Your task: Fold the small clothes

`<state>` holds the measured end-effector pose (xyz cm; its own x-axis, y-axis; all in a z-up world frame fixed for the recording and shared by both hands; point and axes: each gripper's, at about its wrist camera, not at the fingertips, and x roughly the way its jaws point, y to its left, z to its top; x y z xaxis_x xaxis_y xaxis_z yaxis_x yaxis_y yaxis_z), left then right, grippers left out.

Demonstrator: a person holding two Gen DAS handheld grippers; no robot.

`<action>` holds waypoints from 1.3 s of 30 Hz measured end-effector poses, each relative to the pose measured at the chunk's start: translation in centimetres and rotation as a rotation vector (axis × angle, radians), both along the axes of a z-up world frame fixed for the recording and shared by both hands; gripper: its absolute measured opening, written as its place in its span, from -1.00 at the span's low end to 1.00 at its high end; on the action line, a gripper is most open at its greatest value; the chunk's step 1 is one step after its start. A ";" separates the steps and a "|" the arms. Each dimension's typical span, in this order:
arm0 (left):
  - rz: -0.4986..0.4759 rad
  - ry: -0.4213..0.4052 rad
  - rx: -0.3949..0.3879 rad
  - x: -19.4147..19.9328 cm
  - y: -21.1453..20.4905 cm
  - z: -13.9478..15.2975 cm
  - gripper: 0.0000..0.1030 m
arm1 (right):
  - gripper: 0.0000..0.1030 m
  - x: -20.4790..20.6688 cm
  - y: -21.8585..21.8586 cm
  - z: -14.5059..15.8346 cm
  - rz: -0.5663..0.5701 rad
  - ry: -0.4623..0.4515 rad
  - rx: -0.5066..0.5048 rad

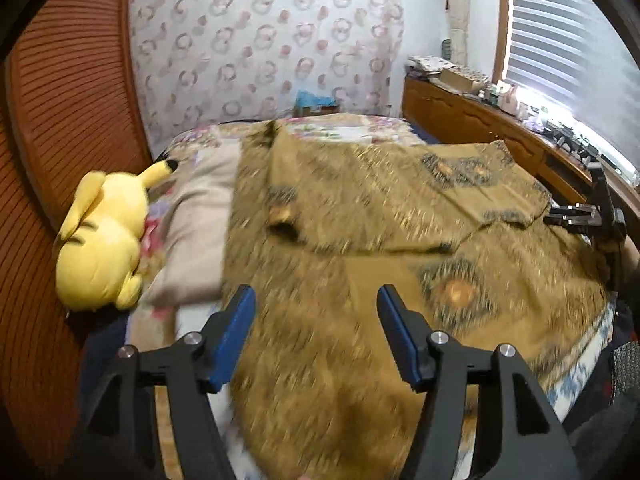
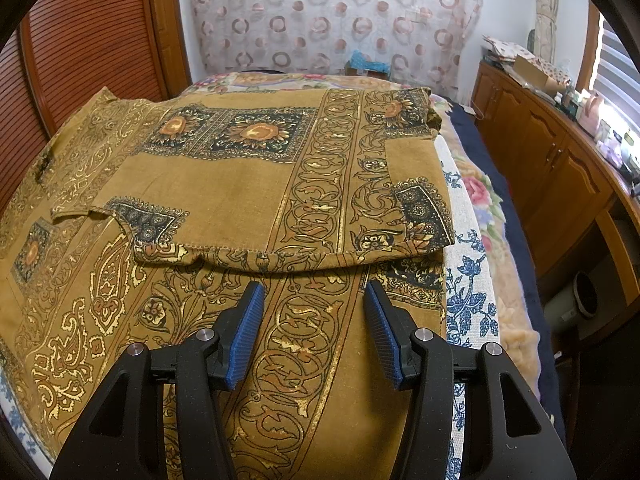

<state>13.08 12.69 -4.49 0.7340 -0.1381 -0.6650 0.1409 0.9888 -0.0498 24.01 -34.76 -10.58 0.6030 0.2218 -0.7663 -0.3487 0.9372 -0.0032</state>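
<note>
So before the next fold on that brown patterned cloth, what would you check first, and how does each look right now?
1. Left gripper free of cloth: ok, jaws apart with nothing between them.
2. Right gripper free of cloth: ok, open above the fabric.
3. Brown patterned garment already folded once: ok, an upper layer lies over the lower one.
4. Folded hem flat: not ok, it ripples slightly.
5. Yellow plush toy clear of the garment: ok, it lies beside it.
6. Far edge of the garment aligned: cannot tell.

Window glare; motion blur; fisheye warp
</note>
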 end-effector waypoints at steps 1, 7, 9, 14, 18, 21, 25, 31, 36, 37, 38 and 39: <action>-0.002 0.002 -0.001 1.0 -0.3 0.1 0.21 | 0.06 0.0 0.0 0.0 0.002 0.001 0.003; 0.038 0.022 0.031 6.6 -1.3 -0.4 0.21 | 0.25 0.0 0.4 -0.3 0.020 0.002 -0.002; 0.062 0.032 0.032 8.2 -1.0 -0.9 0.21 | 0.27 0.0 0.5 -0.3 0.024 0.003 -0.002; 0.081 0.057 0.034 10.8 -0.8 -1.9 0.21 | 0.30 0.0 0.5 -0.3 0.023 0.002 -0.004; 0.068 0.064 0.088 11.7 -1.5 -2.8 0.21 | 0.30 -0.1 0.2 -0.2 0.006 -0.001 -0.005; 0.060 0.083 0.094 12.2 -1.3 -3.4 0.21 | 0.30 0.0 -0.6 0.1 0.000 0.006 0.037; 0.051 0.107 0.128 12.5 -1.7 -4.1 0.21 | 0.30 0.8 -2.9 1.8 -0.021 -0.021 0.101; 0.045 0.101 0.103 12.4 -1.7 -4.1 0.21 | 0.19 3.9 -5.0 2.6 -0.075 -0.011 0.083; 0.021 0.094 0.086 12.2 -1.6 -3.9 -0.06 | -0.04 5.8 -5.1 1.7 -0.070 0.033 0.077; 0.019 0.094 0.087 12.2 -1.6 -4.0 -0.13 | -0.14 6.0 -5.0 1.6 -0.064 0.039 0.080; 0.016 0.093 0.084 12.3 -1.6 -3.9 -0.18 | -0.26 6.0 -4.6 1.6 -0.061 0.032 0.077; 0.014 0.092 0.081 12.4 -1.6 -3.9 -0.28 | -0.28 6.0 -4.4 1.8 -0.056 0.017 0.076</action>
<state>25.47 11.12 -8.42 0.6705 -0.0717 -0.7384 0.1255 0.9919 0.0177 30.02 -39.21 -8.74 0.6029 0.2459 -0.7590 -0.2948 0.9526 0.0744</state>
